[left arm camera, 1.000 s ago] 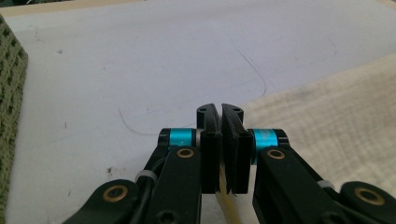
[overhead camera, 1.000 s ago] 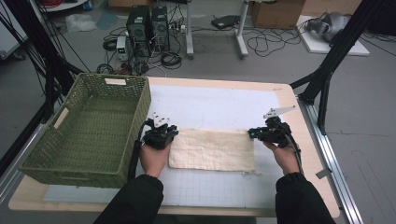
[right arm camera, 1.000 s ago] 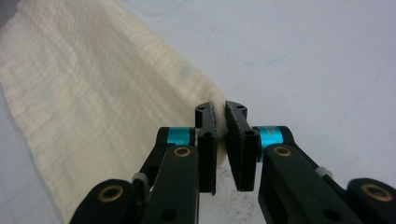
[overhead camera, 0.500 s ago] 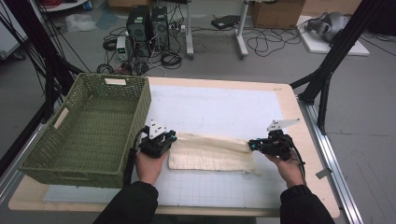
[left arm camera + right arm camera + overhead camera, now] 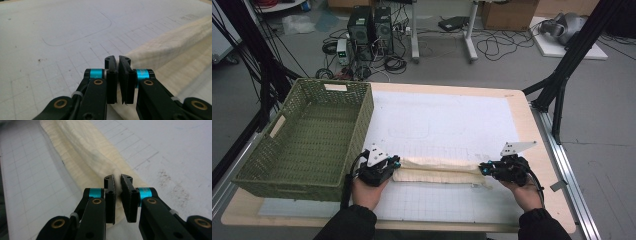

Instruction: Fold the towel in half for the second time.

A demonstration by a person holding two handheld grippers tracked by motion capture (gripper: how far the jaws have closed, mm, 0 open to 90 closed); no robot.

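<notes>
I have the left hand-held gripper [image 5: 396, 163] clamped on the left end of the cloth [image 5: 437, 170], and the right hand-held gripper [image 5: 482, 169] clamped on its right end. In the left gripper view the jaws stand almost together, pinching a thin edge of the cloth [image 5: 172, 52] that runs off to the right. In the right gripper view the jaws stand narrow too, with a raised fold of the cloth [image 5: 85, 152] nipped between them and the rest stretching away from me. The cloth lies as a long, narrow, folded strip across the near part of the tabletop [image 5: 442, 120], running left to right between my two hands. The basket [image 5: 307, 140] stands on the left side of the tabletop, just beside my left hand [image 5: 368, 191].
</notes>
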